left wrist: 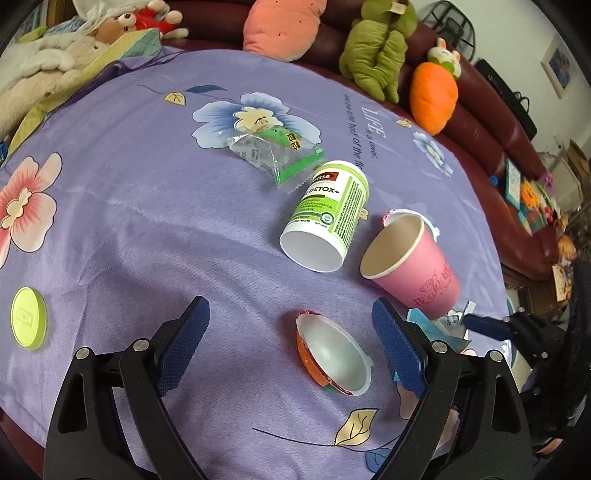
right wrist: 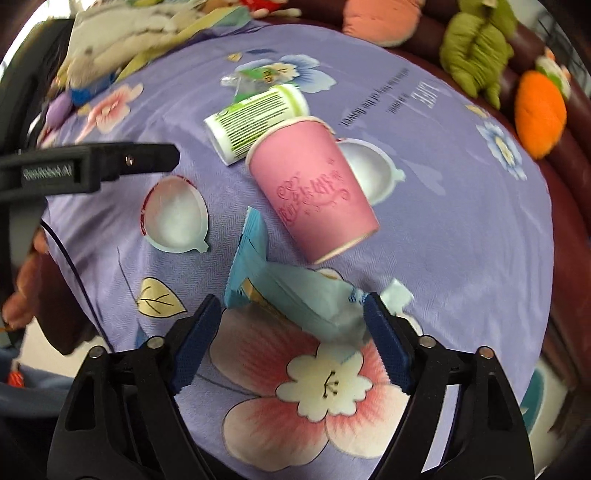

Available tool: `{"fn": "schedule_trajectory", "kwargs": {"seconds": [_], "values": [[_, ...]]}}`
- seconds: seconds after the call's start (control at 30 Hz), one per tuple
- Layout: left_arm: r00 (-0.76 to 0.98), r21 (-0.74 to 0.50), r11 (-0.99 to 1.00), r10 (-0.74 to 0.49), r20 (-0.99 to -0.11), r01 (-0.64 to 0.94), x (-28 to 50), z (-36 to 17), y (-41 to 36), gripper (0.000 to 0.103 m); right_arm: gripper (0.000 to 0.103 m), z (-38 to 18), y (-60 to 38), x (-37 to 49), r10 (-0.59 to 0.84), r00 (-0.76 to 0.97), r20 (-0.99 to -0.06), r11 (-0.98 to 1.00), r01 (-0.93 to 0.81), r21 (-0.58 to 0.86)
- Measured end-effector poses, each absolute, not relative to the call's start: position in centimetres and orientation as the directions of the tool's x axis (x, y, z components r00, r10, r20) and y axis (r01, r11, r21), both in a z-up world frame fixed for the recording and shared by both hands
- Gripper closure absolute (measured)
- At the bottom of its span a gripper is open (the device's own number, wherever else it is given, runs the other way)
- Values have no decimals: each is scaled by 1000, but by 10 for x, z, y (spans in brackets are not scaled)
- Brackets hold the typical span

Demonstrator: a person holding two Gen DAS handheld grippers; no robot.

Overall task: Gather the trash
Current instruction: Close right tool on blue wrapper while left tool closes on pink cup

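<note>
blue wrapper (right wrist: 295,295) lies on table (right wrist: 461,229) between wide-open right claw (right wrist: 291,321), not yet gripped; closing is called for next. left claw (left wrist: 291,325), also wide, is poised round jelly cup (left wrist: 332,354).

A home living room, this — a dark red leather sofa (left wrist: 491,122) curves along the back, loaded with soft toys: a green plush (left wrist: 376,48), a carrot (left wrist: 434,98), a peach cushion (left wrist: 280,27), a teddy (left wrist: 110,29). In front, a table under a purple floral cloth (left wrist: 129,206) — bedsheet-style, with printed English script. A framed picture (left wrist: 559,66) hangs on the white wall, and children's books (left wrist: 524,195) are piled at the sofa's far end.
</note>
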State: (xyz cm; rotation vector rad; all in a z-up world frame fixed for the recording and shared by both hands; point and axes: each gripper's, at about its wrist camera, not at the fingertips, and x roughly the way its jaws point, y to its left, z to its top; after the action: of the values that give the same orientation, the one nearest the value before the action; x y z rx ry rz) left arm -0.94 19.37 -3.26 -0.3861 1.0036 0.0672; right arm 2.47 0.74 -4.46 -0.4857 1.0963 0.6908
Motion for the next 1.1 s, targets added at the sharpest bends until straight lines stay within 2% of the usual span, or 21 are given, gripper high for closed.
{"fn": "schedule_trajectory", "kwargs": {"seconds": [0.1, 0.13, 0.17, 0.23, 0.57, 0.73, 1.0, 1.1], "values": [[538, -283, 930, -119, -834, -233, -8, -32, 191, 13, 59, -55, 6, 31, 254, 248, -935, 698, -716, 0], [537, -282, 931, -118, -835, -233, -7, -31, 189, 13, 71, -57, 2, 32, 256, 234, -938, 705, -709, 16], [537, -281, 931, -118, -835, -232, -6, -31, 188, 13, 77, -57, -1, 32, 262, 228, -938, 712, -701, 28], [535, -279, 933, -118, -837, -229, -4, -29, 183, 13, 80, -53, -10, 33, 290, 218, -932, 733, -677, 69], [514, -334, 916, -181, -839, -222, 13, -26, 133, 13, 82, -25, -79, 28, 406, 256, -877, 821, -523, 227], [508, -386, 860, -181, -842, -333, 33, -34, 110, 13, 82, -19, -127, 38, 419, 316, -851, 873, -396, 283], [484, -412, 768, -153, -862, -491, 61, -53, 102, 13, 82, -23, -179, 47, 431, 353, -831, 894, -289, 341], [488, -363, 782, -88, -869, -507, 70, -51, 95, 13, 82, -27, -193, 51, 441, 356, -824, 894, -251, 371]]}}
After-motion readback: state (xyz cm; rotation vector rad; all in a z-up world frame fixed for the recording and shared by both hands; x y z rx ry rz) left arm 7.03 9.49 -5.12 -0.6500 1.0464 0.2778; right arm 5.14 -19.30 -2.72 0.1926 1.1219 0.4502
